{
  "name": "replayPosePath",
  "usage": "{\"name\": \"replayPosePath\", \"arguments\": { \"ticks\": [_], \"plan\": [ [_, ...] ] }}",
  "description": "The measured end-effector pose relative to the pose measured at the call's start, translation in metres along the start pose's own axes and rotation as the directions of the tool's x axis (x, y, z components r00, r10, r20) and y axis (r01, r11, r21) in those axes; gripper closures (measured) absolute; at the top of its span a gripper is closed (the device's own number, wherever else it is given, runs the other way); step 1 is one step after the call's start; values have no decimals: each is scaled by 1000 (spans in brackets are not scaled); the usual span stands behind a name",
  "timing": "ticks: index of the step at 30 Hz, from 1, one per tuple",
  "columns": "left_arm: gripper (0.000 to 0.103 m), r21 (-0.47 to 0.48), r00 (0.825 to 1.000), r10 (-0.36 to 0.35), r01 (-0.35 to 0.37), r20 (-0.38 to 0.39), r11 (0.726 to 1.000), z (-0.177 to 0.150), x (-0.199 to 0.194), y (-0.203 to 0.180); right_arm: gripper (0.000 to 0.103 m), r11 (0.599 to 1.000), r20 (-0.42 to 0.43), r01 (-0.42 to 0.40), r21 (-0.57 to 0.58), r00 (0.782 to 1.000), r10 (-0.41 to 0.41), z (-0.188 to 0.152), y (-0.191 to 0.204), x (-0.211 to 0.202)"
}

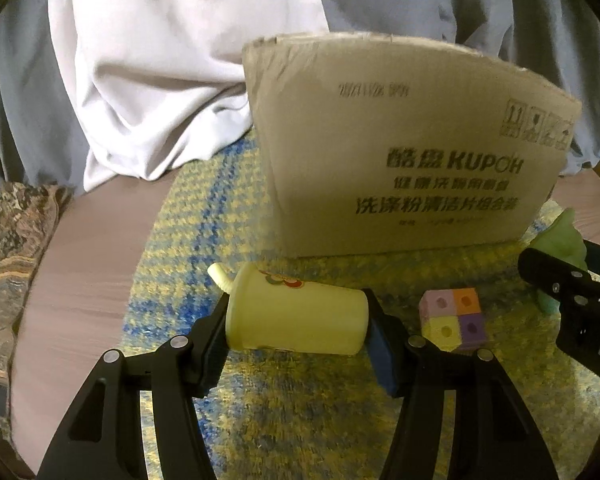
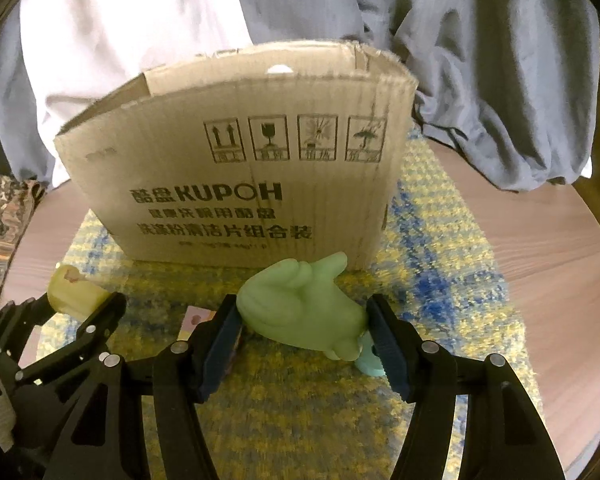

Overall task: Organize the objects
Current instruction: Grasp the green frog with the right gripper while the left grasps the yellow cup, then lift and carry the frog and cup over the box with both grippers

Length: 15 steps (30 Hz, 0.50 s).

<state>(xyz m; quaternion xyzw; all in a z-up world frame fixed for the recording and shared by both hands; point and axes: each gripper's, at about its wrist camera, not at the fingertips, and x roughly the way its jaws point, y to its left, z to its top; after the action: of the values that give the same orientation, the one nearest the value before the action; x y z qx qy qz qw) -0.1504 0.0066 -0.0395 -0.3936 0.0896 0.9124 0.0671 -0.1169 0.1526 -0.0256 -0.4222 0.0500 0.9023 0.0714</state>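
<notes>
My left gripper (image 1: 296, 320) is shut on a pale yellow toy cup (image 1: 296, 316) with a straw, held sideways over the yellow-blue mat (image 1: 204, 240). My right gripper (image 2: 302, 320) is shut on a green hand-shaped toy (image 2: 304, 308); the toy also shows in the left wrist view (image 1: 560, 240), behind the right gripper's fingers (image 1: 556, 280). A pastel four-colour cube (image 1: 452, 318) lies on the mat between the grippers. An open cardboard box (image 2: 240, 176) printed KUPOH stands just beyond both toys, also in the left wrist view (image 1: 400, 152). The cup (image 2: 76, 290) and left gripper's fingers (image 2: 100, 312) show at the right wrist view's left.
The mat lies on a round wooden table (image 2: 540, 248). White and grey cloth (image 1: 160, 80) is bunched behind the box. A patterned brown item (image 1: 8, 248) sits at the table's left edge. A small teal piece (image 2: 370, 358) lies under the green toy.
</notes>
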Motion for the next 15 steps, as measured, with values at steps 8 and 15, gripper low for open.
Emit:
{"name": "replayPosePath", "arguments": {
  "ticks": [8, 15],
  "plan": [
    [44, 21, 1000, -1, 1, 29, 1000, 13, -29, -10, 39, 1000, 48, -19, 7, 999, 19, 14, -11, -24],
    [44, 36, 998, -1, -2, 67, 999, 28, -47, -16, 39, 1000, 90, -31, -4, 995, 31, 24, -17, -44]
  ]
}}
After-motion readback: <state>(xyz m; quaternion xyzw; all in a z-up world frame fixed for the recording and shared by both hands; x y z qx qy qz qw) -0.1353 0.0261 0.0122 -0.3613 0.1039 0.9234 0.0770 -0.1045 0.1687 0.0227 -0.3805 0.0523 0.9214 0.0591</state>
